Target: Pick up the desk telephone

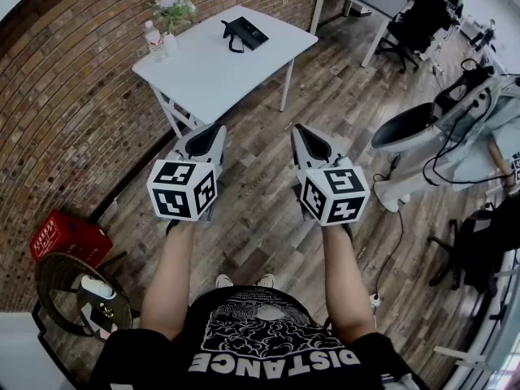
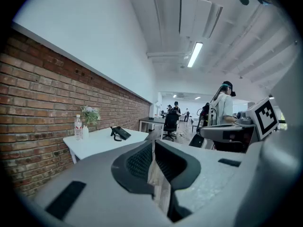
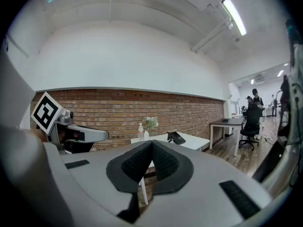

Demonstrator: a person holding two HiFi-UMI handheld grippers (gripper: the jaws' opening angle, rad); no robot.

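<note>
Stood well apart from the white surface [image 1: 203,71] carrying the desk telephone [image 1: 245,32] near its far edge. Held left gripper [image 1: 205,140] and right gripper [image 1: 312,143] roughly level, with fingers [image 2: 137,163] pressed together, empty. Probably needed to step closer, then spread fingers before reaching.

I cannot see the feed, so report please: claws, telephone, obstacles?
Left claw shut, empty; right claw shut, empty. Desk telephone untouched on white table, ahead. Only bare wooden floor between.
</note>
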